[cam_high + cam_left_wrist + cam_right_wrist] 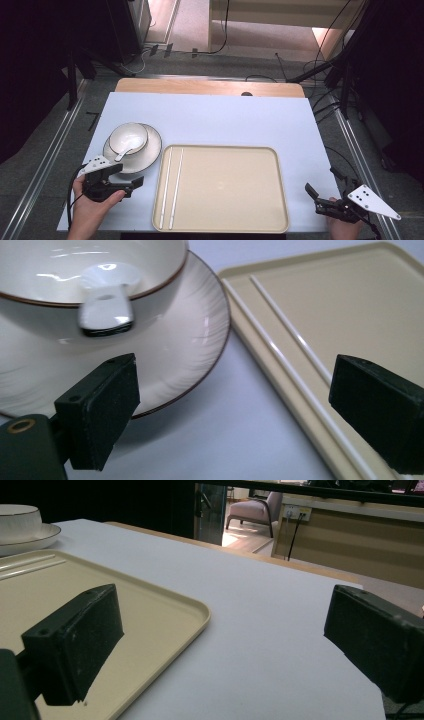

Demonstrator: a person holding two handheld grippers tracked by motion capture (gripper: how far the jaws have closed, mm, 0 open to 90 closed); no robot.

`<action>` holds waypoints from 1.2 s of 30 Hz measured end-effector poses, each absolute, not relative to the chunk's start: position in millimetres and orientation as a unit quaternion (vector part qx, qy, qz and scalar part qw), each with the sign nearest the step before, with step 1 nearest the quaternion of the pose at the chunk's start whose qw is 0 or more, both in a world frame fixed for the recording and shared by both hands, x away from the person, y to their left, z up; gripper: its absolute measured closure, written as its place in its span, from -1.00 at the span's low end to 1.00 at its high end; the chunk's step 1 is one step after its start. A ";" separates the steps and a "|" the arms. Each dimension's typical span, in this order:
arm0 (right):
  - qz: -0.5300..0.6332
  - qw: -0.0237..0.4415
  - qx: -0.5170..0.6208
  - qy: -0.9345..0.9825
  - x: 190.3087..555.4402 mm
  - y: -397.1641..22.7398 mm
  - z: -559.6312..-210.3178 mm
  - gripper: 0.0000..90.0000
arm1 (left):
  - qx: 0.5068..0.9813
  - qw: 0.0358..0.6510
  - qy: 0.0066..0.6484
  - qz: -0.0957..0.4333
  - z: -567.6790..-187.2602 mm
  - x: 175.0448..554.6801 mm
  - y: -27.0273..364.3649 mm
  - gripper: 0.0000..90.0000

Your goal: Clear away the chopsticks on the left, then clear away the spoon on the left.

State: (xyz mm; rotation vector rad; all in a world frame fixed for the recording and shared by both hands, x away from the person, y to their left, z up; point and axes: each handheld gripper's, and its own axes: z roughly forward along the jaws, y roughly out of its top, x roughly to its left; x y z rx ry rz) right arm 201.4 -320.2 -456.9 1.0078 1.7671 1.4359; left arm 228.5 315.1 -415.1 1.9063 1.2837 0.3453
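A white bowl (129,137) (50,270) stands on a brown-rimmed white plate (150,150) (190,340) at the left of the table. A white spoon (122,154) (106,310) rests in it, handle hanging over the near rim. To the right lies a beige tray (235,190) (350,305) with two white chopsticks (172,185) (295,335) along its left side. My left gripper (129,176) (240,410) is open just in front of the plate, nothing between its jaws. My right gripper (322,181) (225,645) is open and empty, right of the tray (150,610).
A white mat (225,115) covers the table, with a strip of bare wood (210,87) along the far edge. Cables and dark stands (345,75) lie on the floor beyond and to both sides. The tray's middle and right hold nothing.
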 end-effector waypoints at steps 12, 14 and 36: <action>0.545 0.319 0.383 0.675 201.8 -318.1 -457.3 -0.95 | 0.724 0.400 0.536 0.167 -403.5 227.2 338.3 -0.71; 0.545 0.319 0.382 0.675 202.0 -318.1 -457.3 -0.95 | 0.723 0.401 0.536 0.171 -401.5 227.4 340.7 -0.70; 0.543 0.319 0.380 0.677 202.4 -318.0 -457.4 -0.95 | 0.674 0.415 0.582 0.184 -388.5 246.2 341.1 -0.11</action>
